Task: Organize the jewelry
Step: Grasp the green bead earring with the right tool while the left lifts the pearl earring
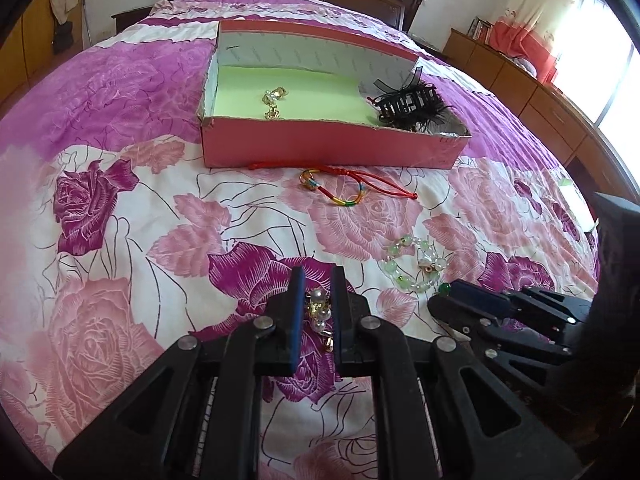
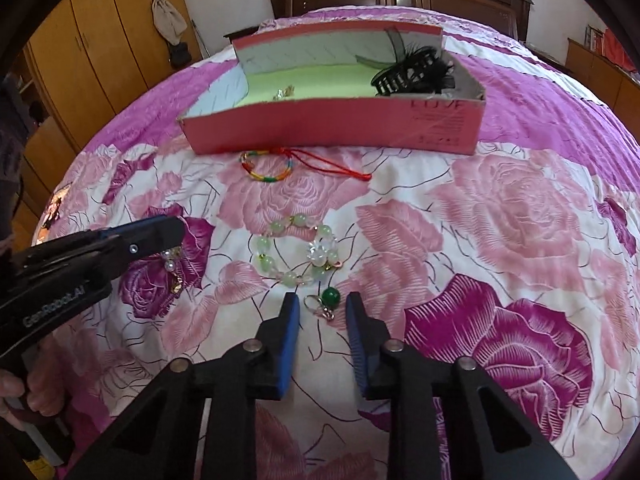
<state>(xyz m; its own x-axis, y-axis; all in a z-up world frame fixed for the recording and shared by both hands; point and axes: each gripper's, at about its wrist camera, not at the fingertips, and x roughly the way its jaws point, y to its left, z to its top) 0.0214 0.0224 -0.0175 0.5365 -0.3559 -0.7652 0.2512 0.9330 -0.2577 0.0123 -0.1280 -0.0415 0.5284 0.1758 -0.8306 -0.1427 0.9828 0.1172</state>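
A bed (image 1: 120,120) with a pink and purple rose-print cover carries everything. On it sits a shallow pink cardboard box (image 1: 332,142) with a green lining, holding a black feathered hair claw (image 1: 408,106) and a gold pearl piece (image 1: 274,102). Just before the box lies a red braided cord bracelet (image 2: 276,166), and nearer, a pale green bead bracelet (image 2: 296,250). The left gripper (image 1: 316,304) is clenched around a gold-and-pearl ornament (image 1: 319,310). The right gripper (image 2: 322,306) stands released, its fingers either side of a small green-bead earring (image 2: 330,298) lying on the cover.
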